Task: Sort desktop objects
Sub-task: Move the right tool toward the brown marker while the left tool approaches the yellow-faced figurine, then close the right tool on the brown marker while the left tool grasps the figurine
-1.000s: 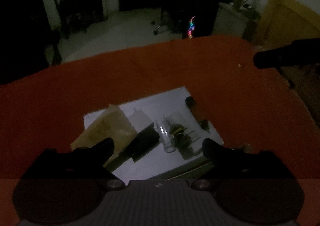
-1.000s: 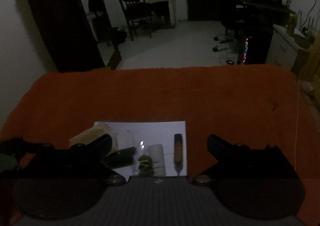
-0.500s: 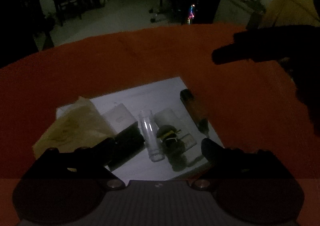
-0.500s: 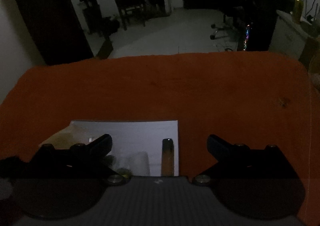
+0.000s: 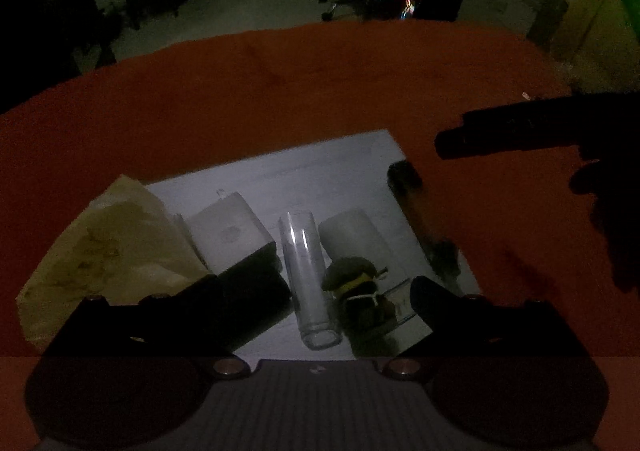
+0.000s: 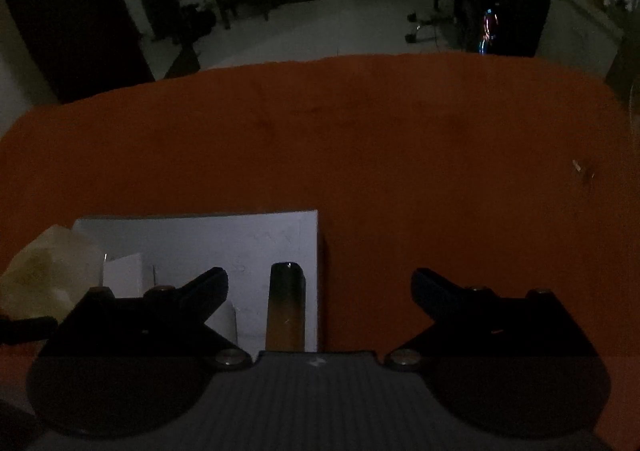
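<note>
Items all on white paper sheet (image 5: pixel 320 167) on orange-covered bench (image 5: pixel 280 91): crumpled yellowish bag (image 5: pixel 108 247), white block (image 5: pixel 228 229), clear plastic tube (image 5: pixel 308 279), small dark figurine (image 5: pixel 358 291), amber-black lighter-like stick (image 6: pixel 286 307) at sheet's right edge. Row looks grouped; sorted or awaiting sorting — can't tell. Left gripper (image 5: pixel 318 291) wide, empty, over tube. Right gripper (image 6: pixel 320 283) wide, empty, over stick.

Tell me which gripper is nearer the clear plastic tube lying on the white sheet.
Left. The left gripper hovers open right over the clear plastic tube, which lies between its fingers. The right gripper is off to the tube's right, above the amber-and-black stick.
</note>
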Action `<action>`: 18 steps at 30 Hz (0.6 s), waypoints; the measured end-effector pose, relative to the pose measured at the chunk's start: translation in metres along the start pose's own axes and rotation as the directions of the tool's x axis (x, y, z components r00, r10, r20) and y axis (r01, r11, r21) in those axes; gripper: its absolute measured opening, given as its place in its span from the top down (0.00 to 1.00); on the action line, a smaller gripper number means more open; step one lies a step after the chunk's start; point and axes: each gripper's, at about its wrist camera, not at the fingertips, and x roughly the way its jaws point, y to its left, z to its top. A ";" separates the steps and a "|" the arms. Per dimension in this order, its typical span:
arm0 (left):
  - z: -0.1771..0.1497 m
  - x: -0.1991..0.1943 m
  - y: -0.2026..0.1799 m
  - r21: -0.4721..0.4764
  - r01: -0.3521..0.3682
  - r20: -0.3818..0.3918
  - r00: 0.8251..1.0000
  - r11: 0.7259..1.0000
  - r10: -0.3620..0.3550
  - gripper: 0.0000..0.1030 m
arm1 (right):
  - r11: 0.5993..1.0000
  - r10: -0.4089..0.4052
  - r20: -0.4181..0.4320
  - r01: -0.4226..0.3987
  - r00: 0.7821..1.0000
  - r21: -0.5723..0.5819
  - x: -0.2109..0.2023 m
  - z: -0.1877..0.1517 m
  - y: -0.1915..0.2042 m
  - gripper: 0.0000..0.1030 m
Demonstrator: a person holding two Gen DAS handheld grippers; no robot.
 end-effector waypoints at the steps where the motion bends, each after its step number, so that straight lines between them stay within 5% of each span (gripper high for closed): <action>1: 0.000 0.004 -0.002 0.001 -0.007 -0.008 1.000 1.000 0.007 0.02 | 1.000 0.008 -0.003 -0.008 1.000 0.004 0.002 -0.002 -0.002 0.09; 5: -0.001 0.013 -0.008 0.008 -0.035 -0.013 0.999 0.999 0.035 0.03 | 1.000 0.002 -0.046 -0.003 0.999 -0.021 0.012 -0.008 -0.001 0.32; 18: -0.007 0.027 -0.016 -0.064 -0.021 -0.064 0.998 0.998 0.017 0.19 | 0.998 0.007 -0.129 -0.014 0.992 -0.056 0.028 -0.016 0.022 0.59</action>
